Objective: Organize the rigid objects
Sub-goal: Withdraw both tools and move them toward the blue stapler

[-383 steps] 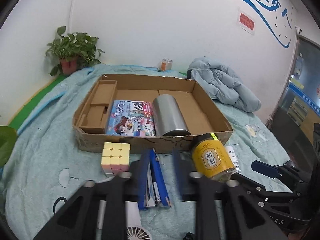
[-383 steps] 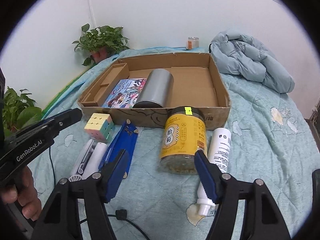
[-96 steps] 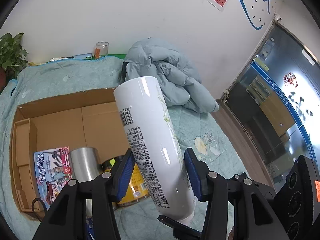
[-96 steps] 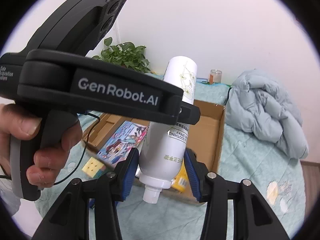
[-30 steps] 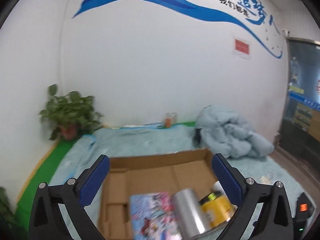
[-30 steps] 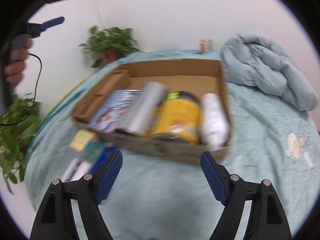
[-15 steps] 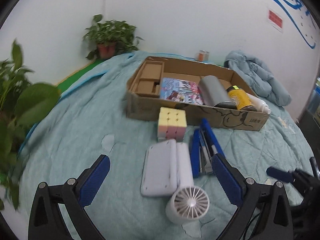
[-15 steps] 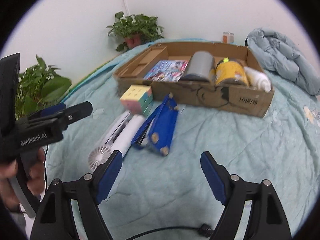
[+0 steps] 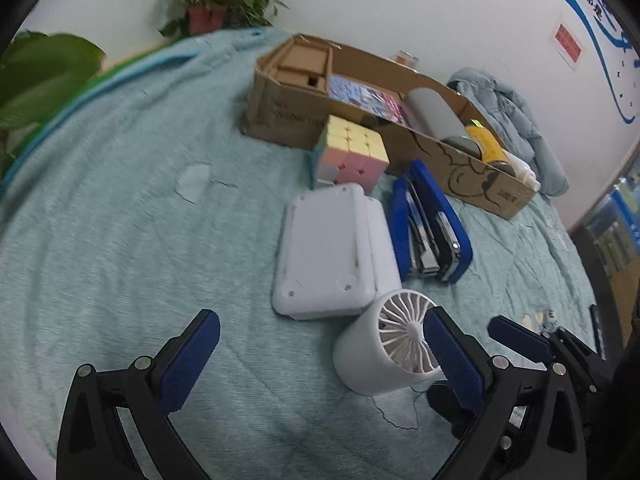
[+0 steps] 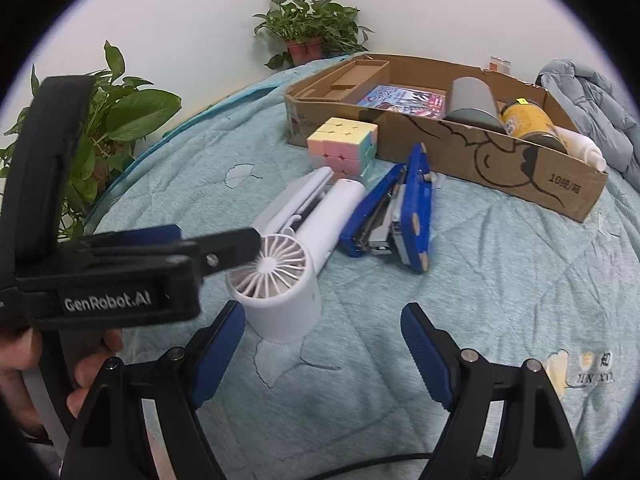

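Risk: white handheld fan (image 9: 390,350) with loose strap, lying mid-bed on teal quilt (image 9: 120,220) beside white flat case (image 9: 326,252) | left claw (image 9: 320,360) spread, empty | right claw (image 10: 322,344) spread, empty | round head may roll or slip from an off-centre pinch, nudging blue stapler (image 10: 394,216), pastel cube (image 10: 344,146) by cardboard box (image 10: 520,168).

Teal quilted bed (image 10: 500,280), w/ cardboard box (image 10: 500,168), cube (image 10: 344,144), stapler (image 10: 400,216), white fan (image 10: 288,276), white case (image 9: 324,248), grey jacket (image 10: 592,100).
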A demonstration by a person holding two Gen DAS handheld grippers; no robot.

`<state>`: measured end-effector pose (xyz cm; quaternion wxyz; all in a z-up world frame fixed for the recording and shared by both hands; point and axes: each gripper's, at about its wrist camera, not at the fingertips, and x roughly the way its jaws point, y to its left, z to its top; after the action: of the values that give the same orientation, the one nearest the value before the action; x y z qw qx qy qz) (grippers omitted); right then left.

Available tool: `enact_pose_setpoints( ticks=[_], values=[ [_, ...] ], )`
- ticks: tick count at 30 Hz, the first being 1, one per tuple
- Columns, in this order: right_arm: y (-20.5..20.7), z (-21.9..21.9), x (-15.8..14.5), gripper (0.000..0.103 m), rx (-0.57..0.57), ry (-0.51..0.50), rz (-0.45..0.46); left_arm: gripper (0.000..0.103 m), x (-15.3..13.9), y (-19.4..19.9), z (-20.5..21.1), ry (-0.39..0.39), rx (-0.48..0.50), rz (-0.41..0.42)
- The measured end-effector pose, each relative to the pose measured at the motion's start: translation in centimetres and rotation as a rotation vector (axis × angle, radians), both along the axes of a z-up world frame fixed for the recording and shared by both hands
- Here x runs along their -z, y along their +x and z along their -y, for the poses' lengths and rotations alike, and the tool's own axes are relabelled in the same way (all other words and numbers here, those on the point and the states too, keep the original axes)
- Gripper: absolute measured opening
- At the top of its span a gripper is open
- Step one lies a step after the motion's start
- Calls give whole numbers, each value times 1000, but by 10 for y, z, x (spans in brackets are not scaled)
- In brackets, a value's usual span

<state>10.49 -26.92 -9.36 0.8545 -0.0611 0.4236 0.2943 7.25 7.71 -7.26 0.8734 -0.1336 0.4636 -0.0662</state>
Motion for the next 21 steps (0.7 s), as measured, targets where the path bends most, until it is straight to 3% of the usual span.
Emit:
enact_pose_setpoints(
  ticks=[3, 11, 14, 17, 21],
  values=[
    [-1, -6, 1, 80, -5, -6, 20, 102, 7, 11, 2, -60, 45, -9],
    [10, 2, -3, 80, -25, 22, 32, 97, 5, 39, 3, -120, 94, -30],
    [22, 21, -7, 80, -2, 21, 61, 97, 0, 50, 2, -98, 102, -25],
    [49, 37, -10, 80, 102, -25, 97, 97, -1, 60, 3, -78, 94, -29],
    [91, 37, 0, 73, 165, -17, -5, 97, -5, 70, 11, -59, 83, -27]
  ],
)
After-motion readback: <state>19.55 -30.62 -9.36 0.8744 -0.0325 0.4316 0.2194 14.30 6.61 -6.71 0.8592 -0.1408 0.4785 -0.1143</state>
